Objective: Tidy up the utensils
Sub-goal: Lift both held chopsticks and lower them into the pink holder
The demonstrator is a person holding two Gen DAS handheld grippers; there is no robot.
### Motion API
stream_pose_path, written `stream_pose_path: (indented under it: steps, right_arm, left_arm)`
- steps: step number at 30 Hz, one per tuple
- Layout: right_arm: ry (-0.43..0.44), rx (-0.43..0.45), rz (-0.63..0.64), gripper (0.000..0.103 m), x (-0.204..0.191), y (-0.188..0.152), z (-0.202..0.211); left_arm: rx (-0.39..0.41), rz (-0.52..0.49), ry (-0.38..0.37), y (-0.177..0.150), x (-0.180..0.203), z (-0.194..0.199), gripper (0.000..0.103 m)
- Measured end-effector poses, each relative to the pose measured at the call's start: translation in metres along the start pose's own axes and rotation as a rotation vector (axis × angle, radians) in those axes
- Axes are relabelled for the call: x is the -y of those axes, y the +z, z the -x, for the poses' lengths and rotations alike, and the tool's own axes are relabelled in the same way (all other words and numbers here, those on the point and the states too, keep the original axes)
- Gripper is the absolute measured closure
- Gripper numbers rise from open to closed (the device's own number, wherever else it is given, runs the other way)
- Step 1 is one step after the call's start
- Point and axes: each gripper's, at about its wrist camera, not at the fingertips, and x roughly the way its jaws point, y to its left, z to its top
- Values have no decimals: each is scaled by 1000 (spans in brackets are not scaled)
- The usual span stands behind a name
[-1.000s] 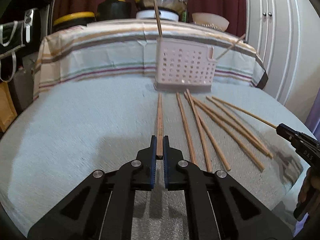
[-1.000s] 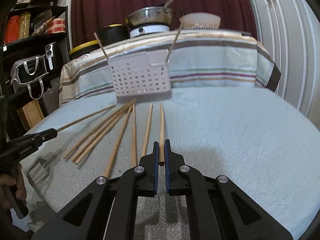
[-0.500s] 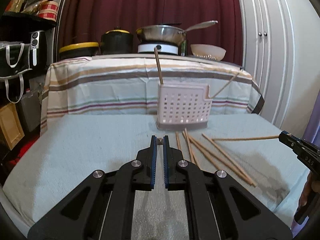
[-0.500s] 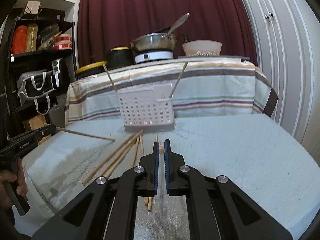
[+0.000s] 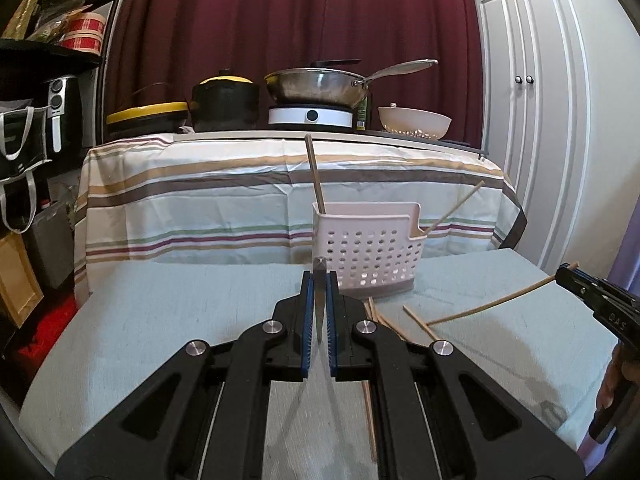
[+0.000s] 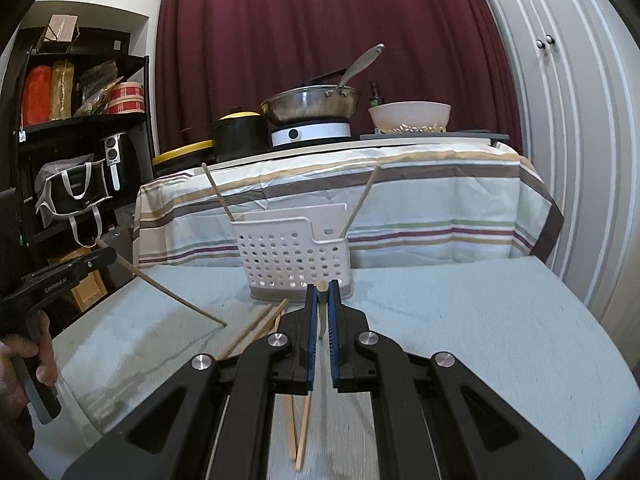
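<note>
- Soft, even indoor light is filling the room, bright enough to read colours without harsh glare.
- The steel pan [image 5: 316,88] is catching a mild sheen.
- Faint shadows are falling on the pale counter [image 6: 480,320] beneath each tool.
- Both fisheye views are bending the cupboard doors [image 5: 536,120] and darkening at the corners.
- The chopstick [image 5: 319,300] pinched close to the lens is looking blurred.
</note>
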Motion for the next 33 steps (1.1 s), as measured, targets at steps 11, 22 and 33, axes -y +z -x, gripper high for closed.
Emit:
stream_pose_path:
  steps: [11,22,33]
  right_arm:
    - [22,35,36,97,-4,39,-37]
    - [46,63,38,97,-6,61,-48]
    - [74,132,44,97,-4,110,-36]
  left_arm:
    - [-5,-10,-27,33,-5,-33,96]
    - [-17,-14,-60,54,-4,-45,97]
    - [71,-34,-127,109,11,-26,97]
